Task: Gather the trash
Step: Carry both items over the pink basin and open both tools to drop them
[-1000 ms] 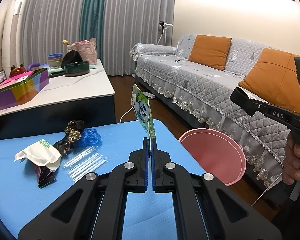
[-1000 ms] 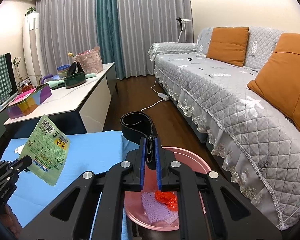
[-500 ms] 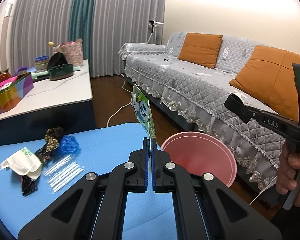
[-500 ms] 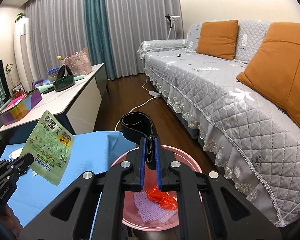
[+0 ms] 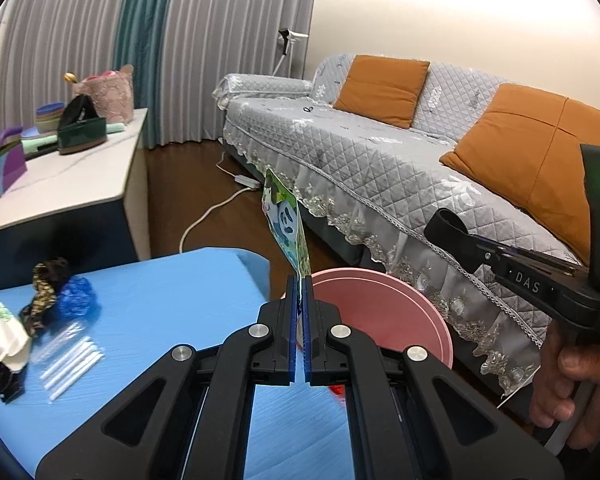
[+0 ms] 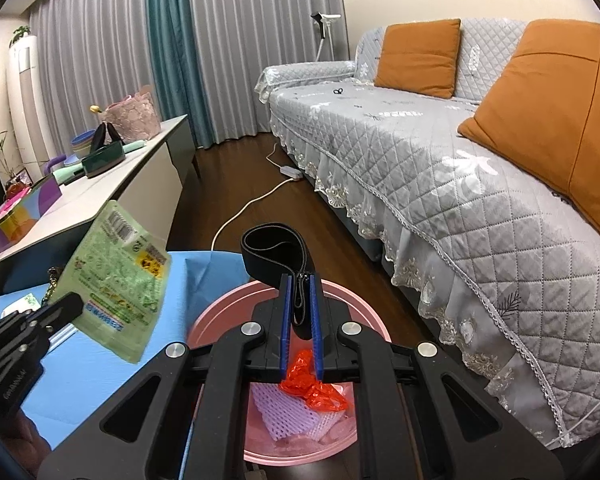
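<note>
Two items held | left gripper [image 5: 299, 280] clamped on snack pouch [image 5: 286, 220] by its bottom edge, beside pink bin [image 6: 220, 320] rim | right gripper [image 6: 299, 304] pinching black strap loop [image 6: 274, 254] above bin | both likely light, limp; pouch film slippery, grip the seam

Grey quilted sofa [image 6: 440, 168], orange cushions [image 6: 418, 58], grey curtains [image 6: 100, 60], dark wood floor [image 6: 240, 184]
</note>
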`<state>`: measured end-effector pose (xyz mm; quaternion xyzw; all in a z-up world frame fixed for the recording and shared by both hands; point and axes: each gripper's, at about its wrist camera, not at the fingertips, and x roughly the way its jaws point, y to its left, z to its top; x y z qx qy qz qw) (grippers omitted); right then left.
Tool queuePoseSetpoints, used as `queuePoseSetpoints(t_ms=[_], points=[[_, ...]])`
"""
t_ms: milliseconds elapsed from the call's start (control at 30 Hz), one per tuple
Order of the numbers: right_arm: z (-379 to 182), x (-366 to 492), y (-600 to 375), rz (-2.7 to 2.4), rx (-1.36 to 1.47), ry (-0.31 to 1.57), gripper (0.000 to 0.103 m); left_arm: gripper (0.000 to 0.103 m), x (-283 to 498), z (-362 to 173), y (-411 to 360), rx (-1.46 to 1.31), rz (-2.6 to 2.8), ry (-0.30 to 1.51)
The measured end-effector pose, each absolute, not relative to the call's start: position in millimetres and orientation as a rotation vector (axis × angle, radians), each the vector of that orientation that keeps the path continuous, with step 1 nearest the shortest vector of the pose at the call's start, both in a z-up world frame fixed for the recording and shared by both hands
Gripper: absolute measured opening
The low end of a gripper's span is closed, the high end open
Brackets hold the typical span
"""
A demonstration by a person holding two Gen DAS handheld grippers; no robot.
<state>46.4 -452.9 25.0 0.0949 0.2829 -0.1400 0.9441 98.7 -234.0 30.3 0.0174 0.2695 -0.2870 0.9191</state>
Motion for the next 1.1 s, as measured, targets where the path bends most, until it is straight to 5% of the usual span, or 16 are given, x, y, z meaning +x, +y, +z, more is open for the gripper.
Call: queuePoseSetpoints(t_ms=[333, 467, 600, 833, 933, 1033, 1100], points=[[15.8, 57.8, -466.5, -0.308, 0.208, 0.609, 0.010, 0.002, 119.9, 7.8, -264.8, 0.036, -0.620, 0.608], [12.4, 62.6, -471.0, -0.326, 0.216, 0.632, 0.021, 0.004, 123.5, 2.9, -273.0, 0.033, -0.662, 0.635], [11.4, 62.5, -474.1, -0.364, 0.222, 0.640, 0.035, 0.028, 124.2, -2.1, -267.5, 0.010, -0.663, 0.661], [15.5, 62.9, -466.6, -0.362, 0.210, 0.629, 0.039, 0.031, 113.1, 9.6, -237.4, -0.011, -0.614, 0.643], [19.6, 62.4, -459.9, -0.356, 0.206, 0.619, 0.043, 0.047, 104.5, 22.9, -219.5, -0.011, -0.583, 0.611], [25.3, 60.1, -450.5, -0.352, 0.204, 0.597, 0.064, 0.053, 92.2, 37.9, -198.9, -0.013, -0.570, 0.566], [30.7, 56.7, -442.0, -0.348, 0.203, 0.567, 0.088, 0.062, 83.7, 45.5, -187.2, -0.006, -0.558, 0.536]])
